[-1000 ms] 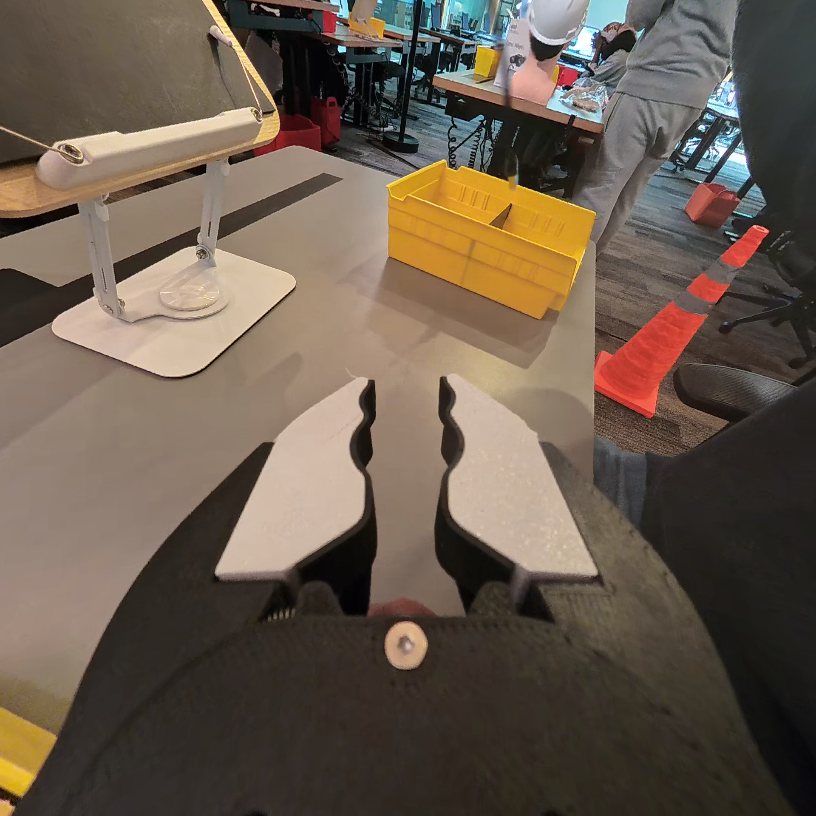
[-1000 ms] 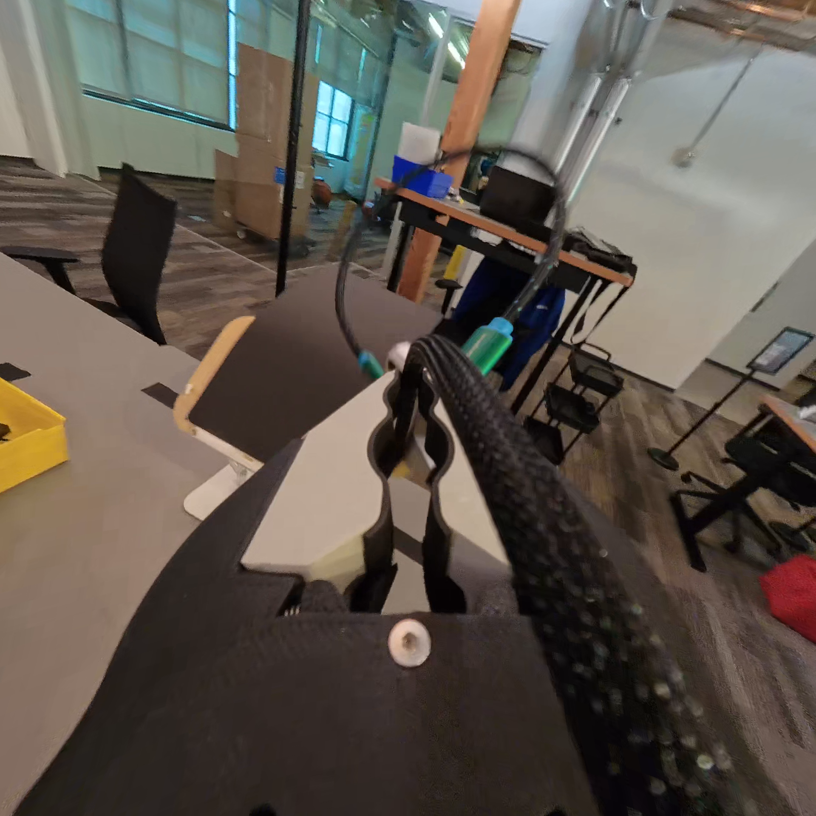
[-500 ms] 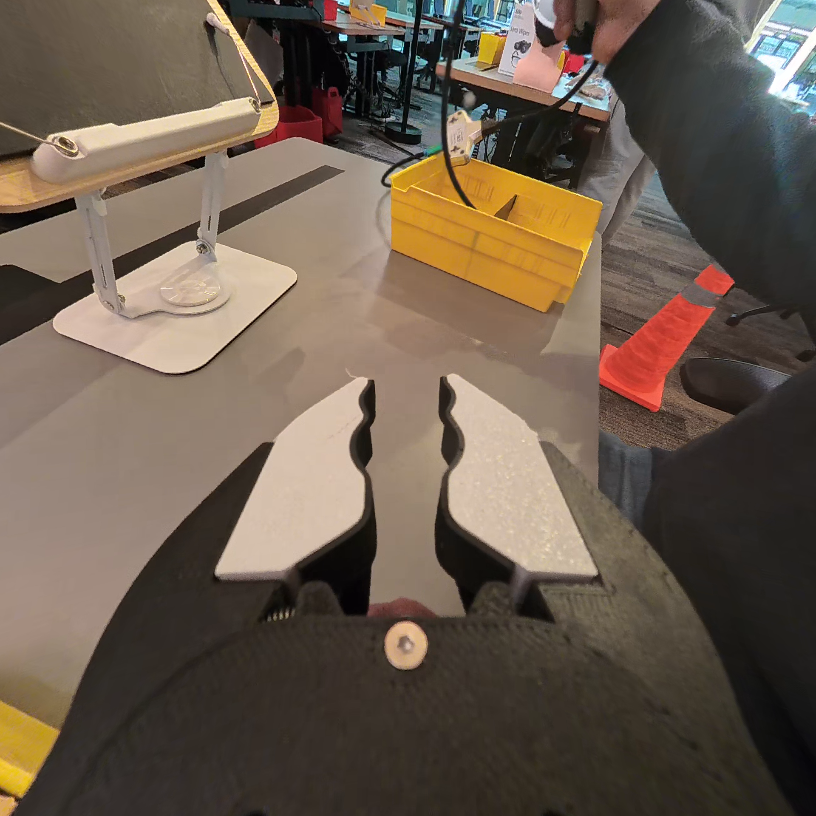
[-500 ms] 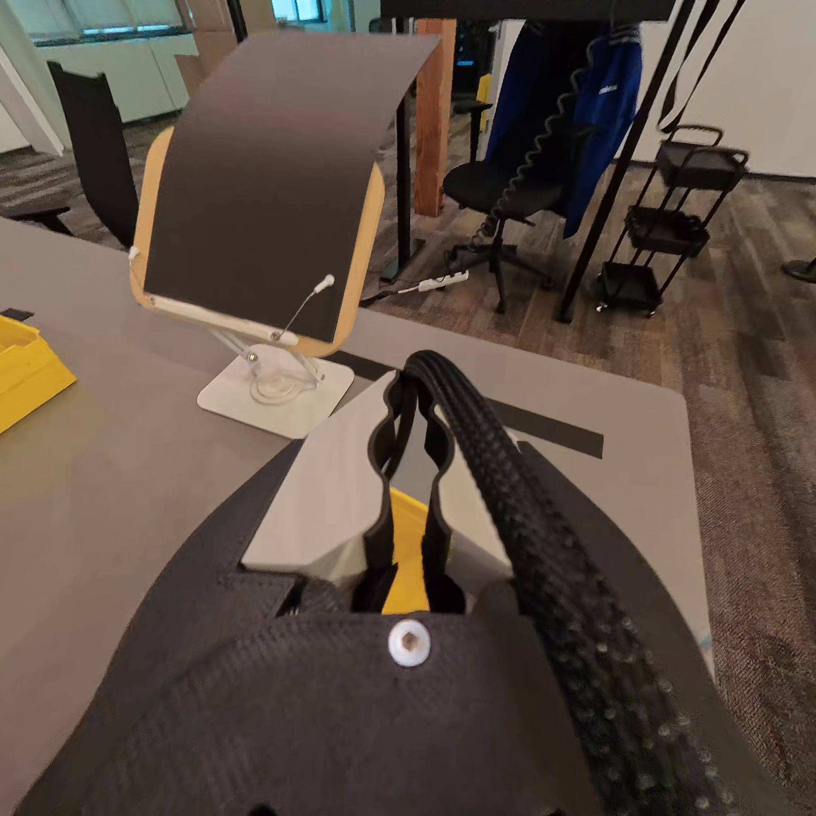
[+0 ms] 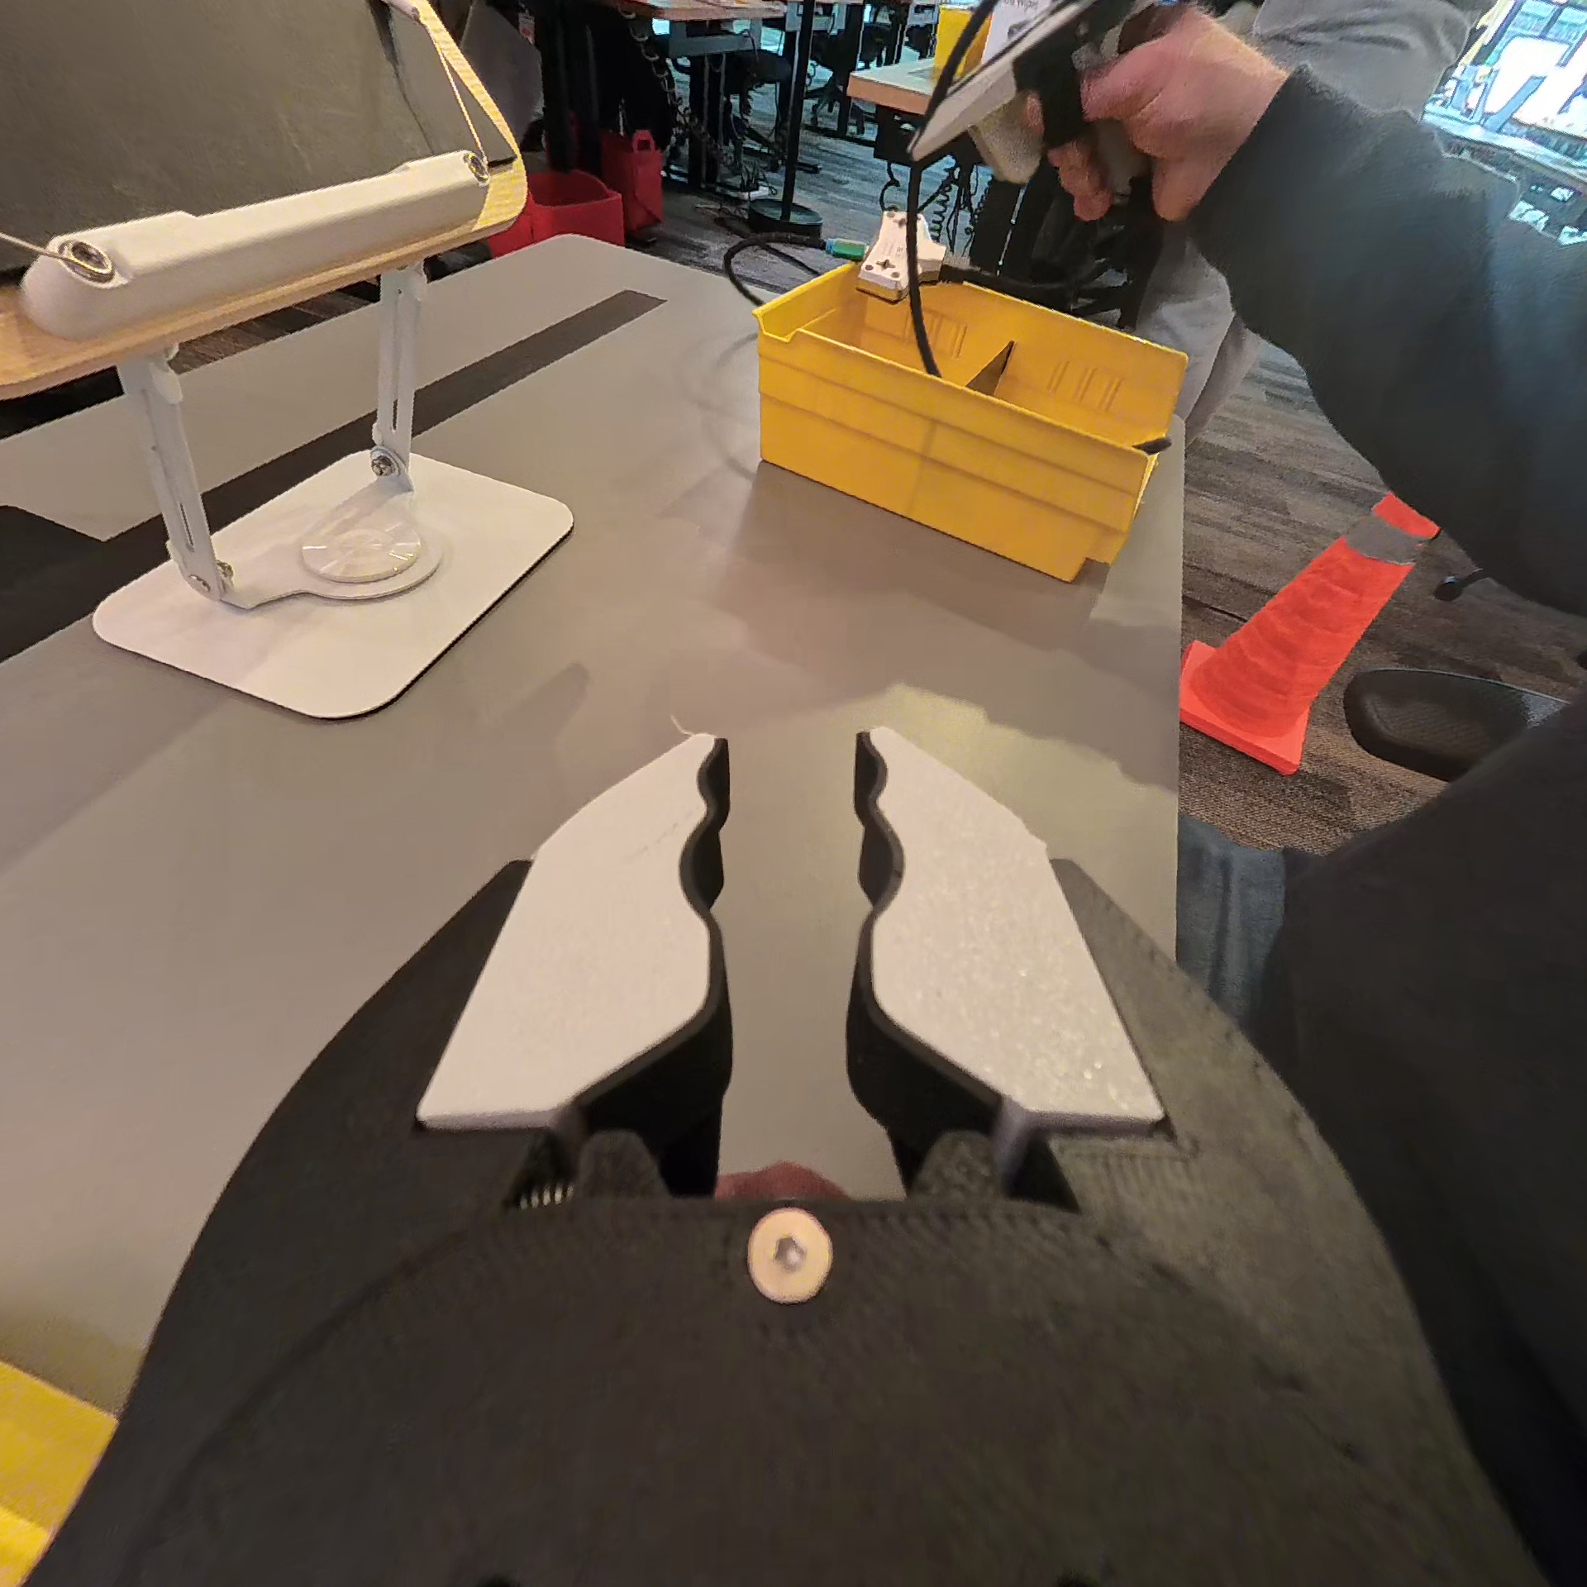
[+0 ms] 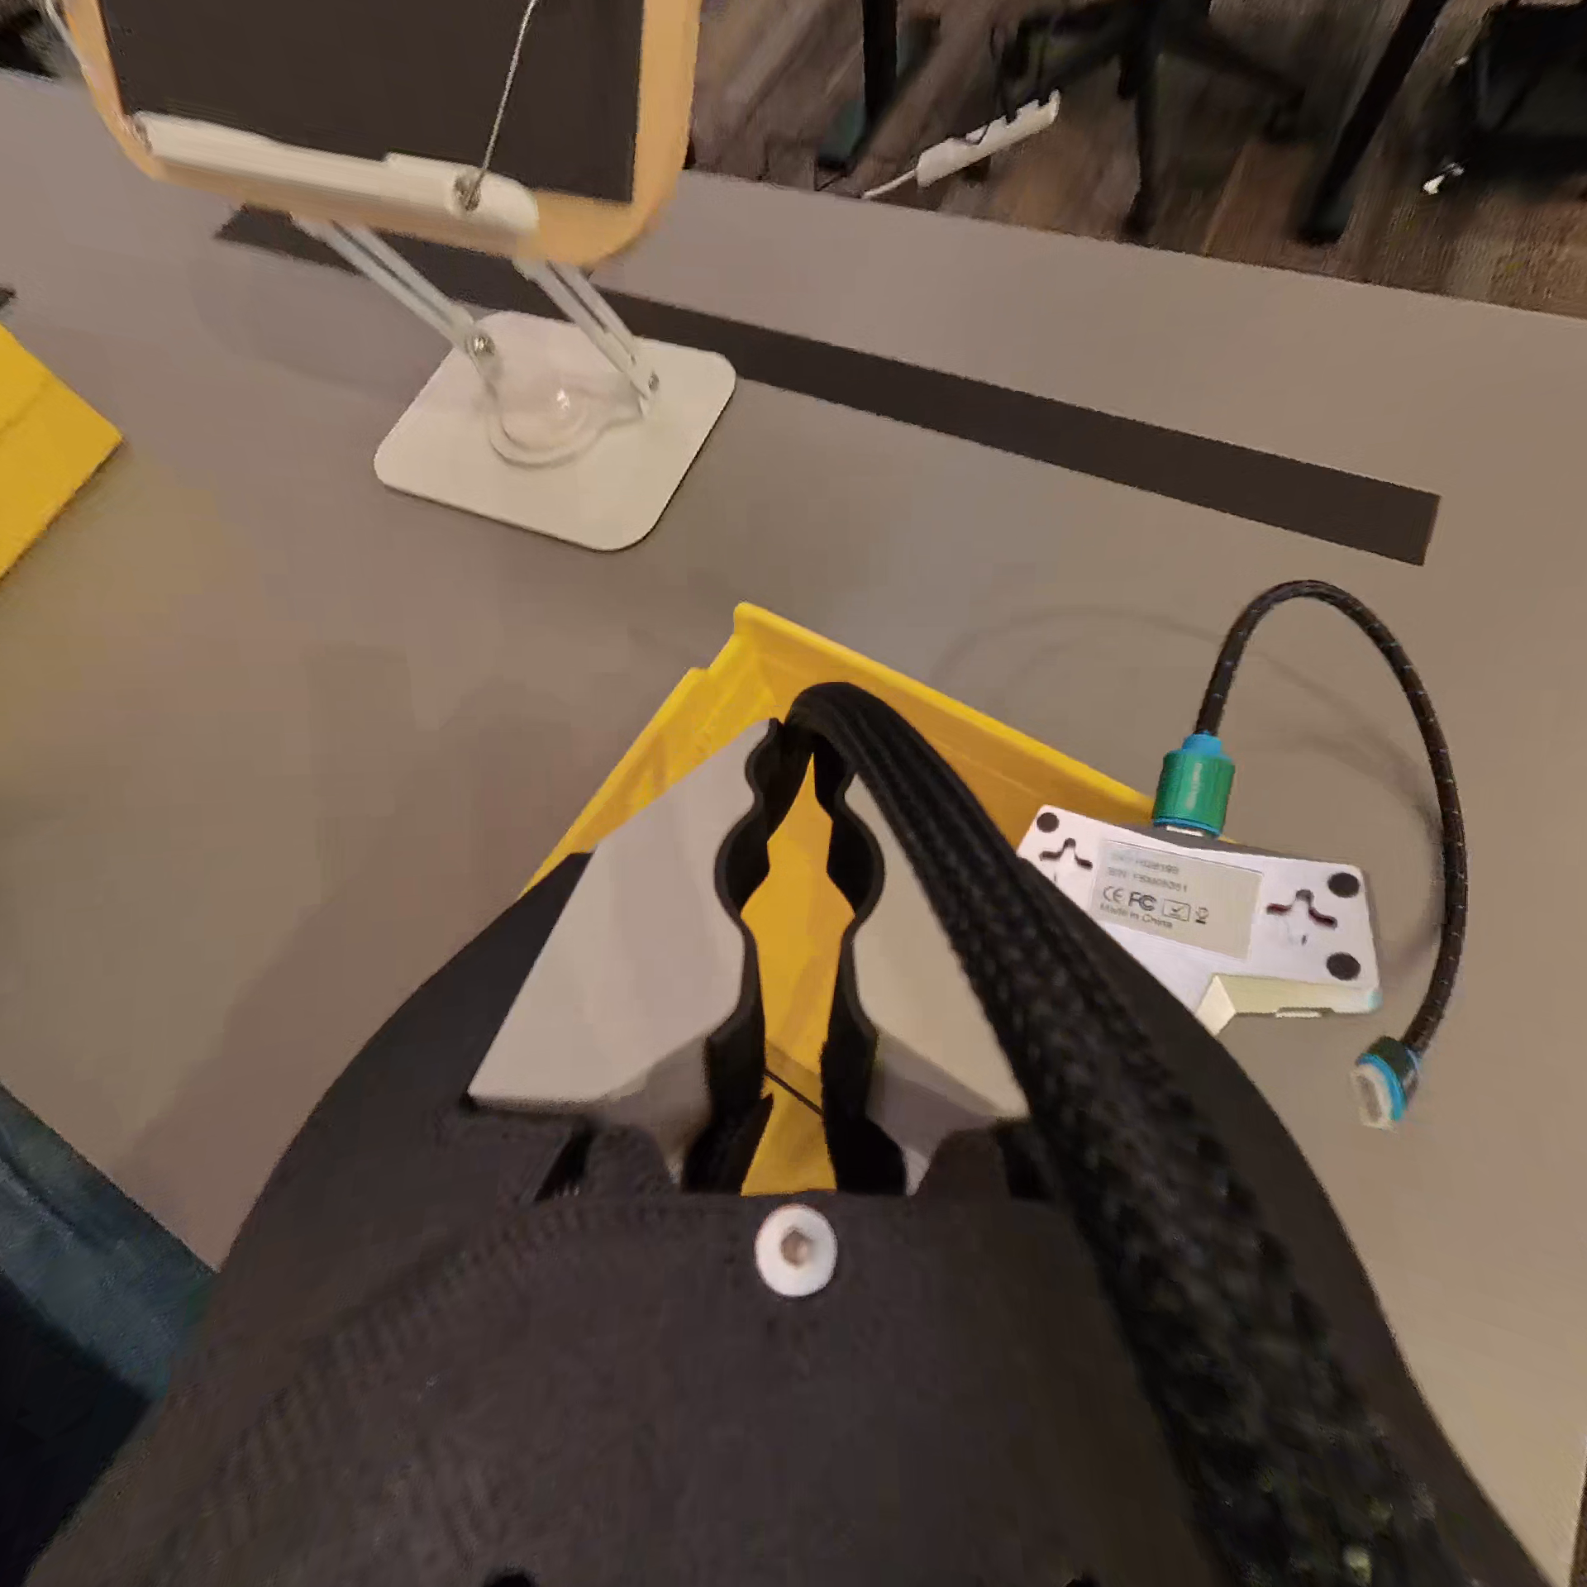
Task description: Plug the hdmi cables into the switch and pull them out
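The right gripper (image 6: 803, 730) pinches a braided black cable (image 6: 1073, 988) at its tips; the cable runs back toward 5 o'clock. The left gripper (image 5: 790, 756) hangs parted and empty over the table (image 5: 258, 902). At 2 o'clock of the right gripper, the switch (image 6: 1202, 910) looks light and rigid, dangling over the yellow bin (image 6: 859, 661), 1 green plug (image 6: 1194, 777) seated. Best gripped at the stiff plug shells; the cable is limp

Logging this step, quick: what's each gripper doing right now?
Left gripper: open, empty.
Right gripper: closed on the black braided cable.
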